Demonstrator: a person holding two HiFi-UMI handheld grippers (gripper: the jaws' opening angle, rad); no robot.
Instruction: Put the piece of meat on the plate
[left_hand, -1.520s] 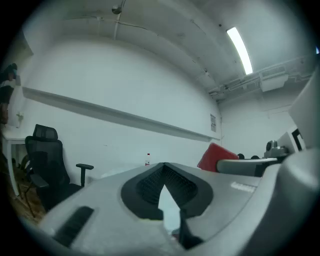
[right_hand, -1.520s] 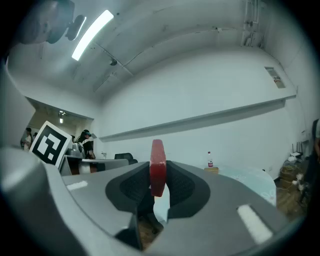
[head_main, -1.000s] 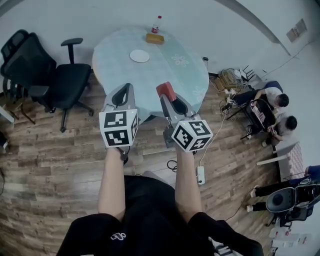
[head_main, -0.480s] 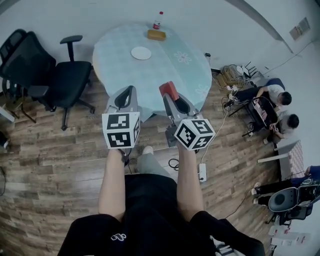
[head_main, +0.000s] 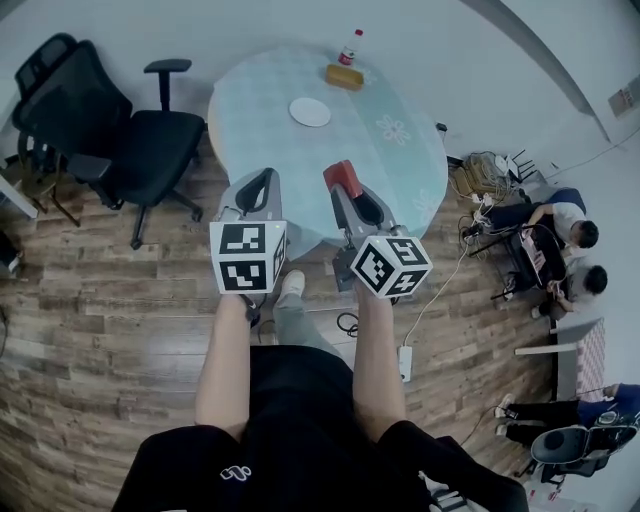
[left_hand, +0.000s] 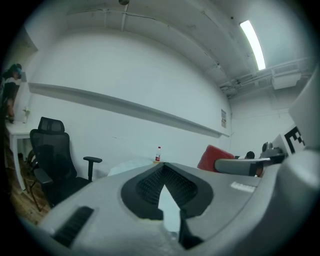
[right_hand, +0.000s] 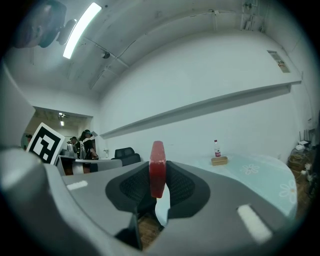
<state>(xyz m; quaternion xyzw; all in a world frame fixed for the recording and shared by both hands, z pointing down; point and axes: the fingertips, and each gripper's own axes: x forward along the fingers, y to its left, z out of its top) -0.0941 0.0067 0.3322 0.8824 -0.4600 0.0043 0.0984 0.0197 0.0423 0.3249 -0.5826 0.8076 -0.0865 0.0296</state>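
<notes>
A red piece of meat (head_main: 341, 178) stands upright between the jaws of my right gripper (head_main: 346, 188), which is shut on it; in the right gripper view the meat (right_hand: 157, 167) sticks up above the pads. My left gripper (head_main: 262, 182) is shut with nothing in it, its tips meeting in the left gripper view (left_hand: 163, 165). Both grippers hover level over the near edge of a round table (head_main: 400, 170) with a pale green cloth. A white plate (head_main: 310, 111) lies on the table's far side, well beyond both grippers.
A red-capped bottle (head_main: 348, 48) and a yellowish box (head_main: 343, 76) stand at the table's far edge. A black office chair (head_main: 130, 150) is left of the table. People (head_main: 565, 235) sit on the floor at the right, amid cables. A power strip (head_main: 405, 362) lies on the wooden floor.
Both grippers have moved forward toward the table, which now sits nearer and lower in the head view. A foot has stepped forward beneath them. The meat stays held.
</notes>
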